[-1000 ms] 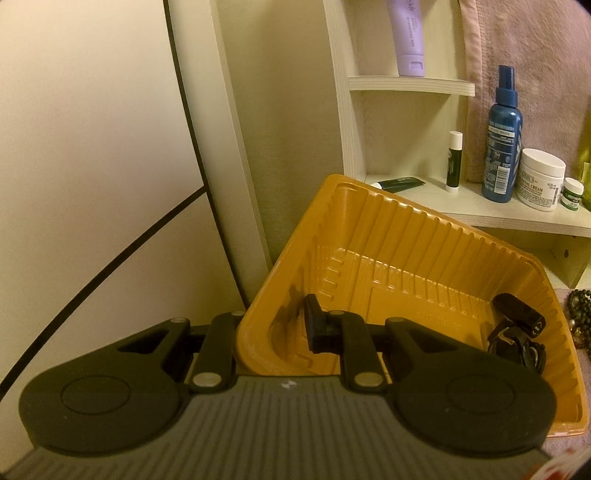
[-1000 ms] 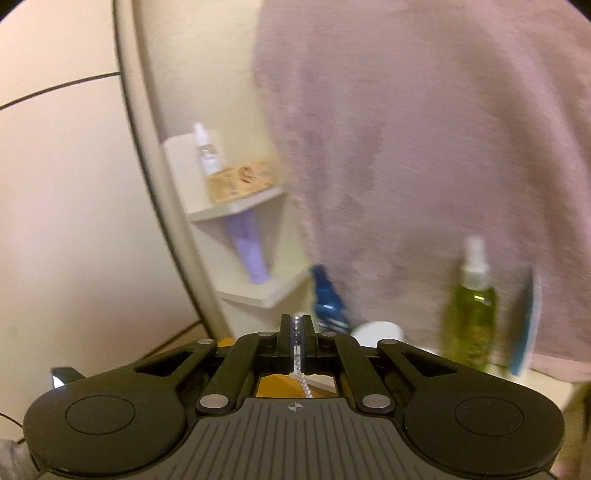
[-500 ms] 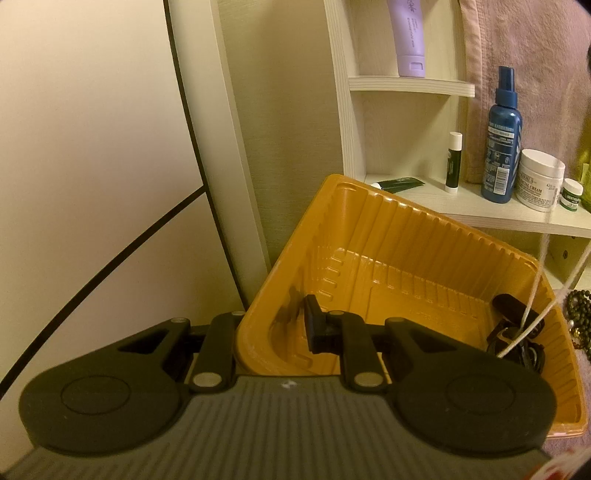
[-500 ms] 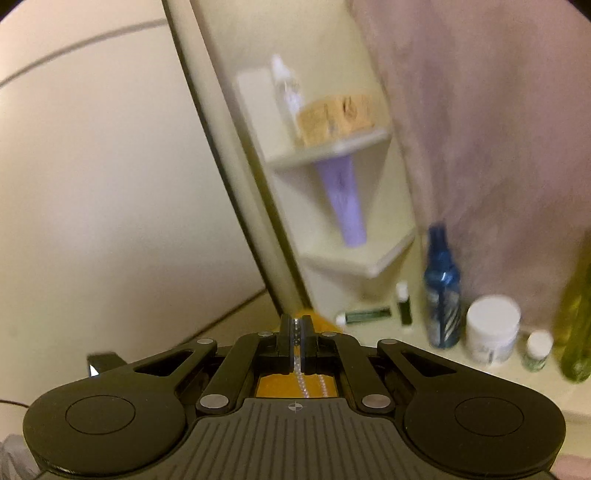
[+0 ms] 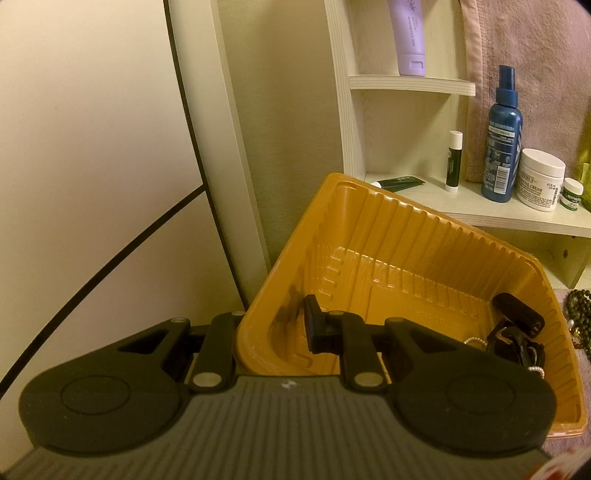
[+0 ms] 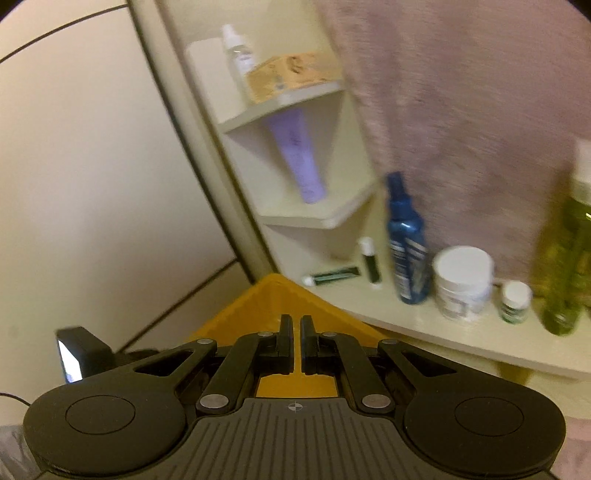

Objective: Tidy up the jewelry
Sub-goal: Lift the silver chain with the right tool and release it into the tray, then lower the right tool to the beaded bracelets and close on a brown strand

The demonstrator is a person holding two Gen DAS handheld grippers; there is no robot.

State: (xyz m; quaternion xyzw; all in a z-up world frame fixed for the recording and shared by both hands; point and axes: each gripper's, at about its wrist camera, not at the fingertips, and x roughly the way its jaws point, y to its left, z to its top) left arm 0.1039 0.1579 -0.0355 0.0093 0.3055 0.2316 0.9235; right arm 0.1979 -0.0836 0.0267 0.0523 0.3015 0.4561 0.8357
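Observation:
My left gripper (image 5: 275,328) is shut on the near left wall of an orange plastic tray (image 5: 413,236), one finger inside and one outside, holding it tilted. In the tray's right corner lie a black clip-like piece (image 5: 517,314) with dark jewelry and a pearl chain (image 5: 476,340) beside it. A dark beaded bracelet (image 5: 578,306) lies outside the tray at the right. My right gripper (image 6: 295,326) hovers above the tray's far corner (image 6: 273,291), its jaws slightly apart and empty.
A white corner shelf (image 5: 491,210) behind the tray holds a blue spray bottle (image 5: 502,136), a white cream jar (image 5: 541,179), a lip balm stick (image 5: 453,160) and a dark tube (image 5: 399,182). A purple tube (image 5: 408,35) stands on the upper shelf. A pink towel (image 6: 461,92) hangs behind.
The right gripper held a pearl chain, lowered it over the tray, then opened; the chain now lies in the tray's right corner. The left gripper and tray have not moved.

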